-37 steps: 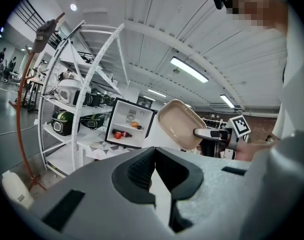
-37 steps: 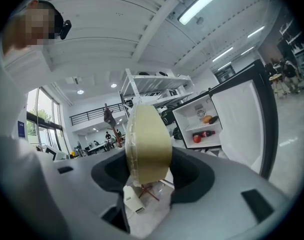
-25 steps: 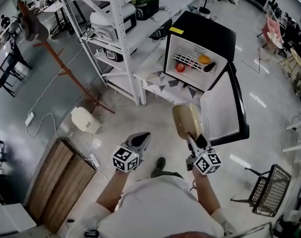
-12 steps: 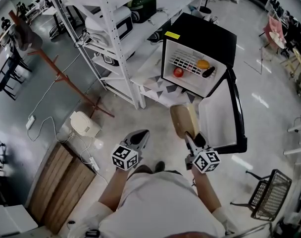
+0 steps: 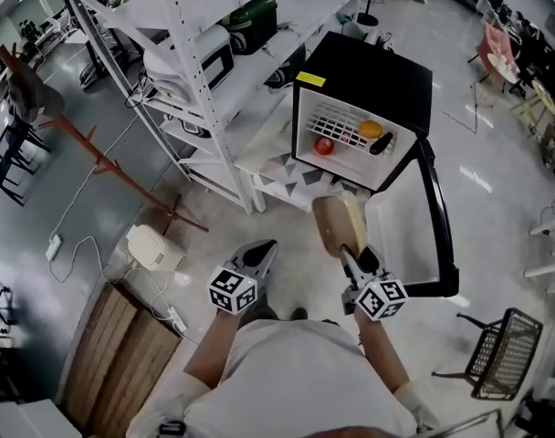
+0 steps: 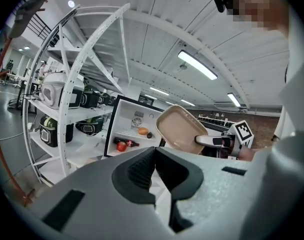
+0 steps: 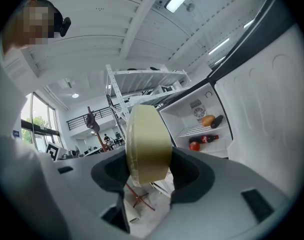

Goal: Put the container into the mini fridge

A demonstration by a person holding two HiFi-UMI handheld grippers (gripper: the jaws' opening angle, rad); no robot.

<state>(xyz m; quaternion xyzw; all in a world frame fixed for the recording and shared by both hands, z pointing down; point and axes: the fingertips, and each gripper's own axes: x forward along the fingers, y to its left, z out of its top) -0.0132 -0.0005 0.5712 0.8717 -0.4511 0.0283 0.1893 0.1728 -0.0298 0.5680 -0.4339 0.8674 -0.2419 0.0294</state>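
Observation:
A beige, shallow container (image 5: 340,224) stands on edge between the jaws of my right gripper (image 5: 352,254), which is shut on its rim. The right gripper view shows the container (image 7: 148,144) clamped edge-on between the pads. The black mini fridge (image 5: 364,71) sits ahead on a low white table, its door (image 5: 414,217) swung open to the right. On its wire shelf lie a red apple (image 5: 324,146), an orange (image 5: 372,130) and a cola bottle (image 7: 208,139). My left gripper (image 5: 261,252) hangs beside the right one, shut and empty. The left gripper view shows its fingertips (image 6: 154,154) touching.
A white shelving rack (image 5: 204,108) with kitchen appliances stands left of the fridge. A wooden coat stand (image 5: 77,140), a white appliance (image 5: 154,247) on the floor, cables and a wooden panel (image 5: 113,354) lie to the left. A wire basket (image 5: 497,349) stands at the right.
The fridge and rack have drifted down and closer in the head view as the person steps toward them. Both grippers keep their pose, and the container stays gripped.

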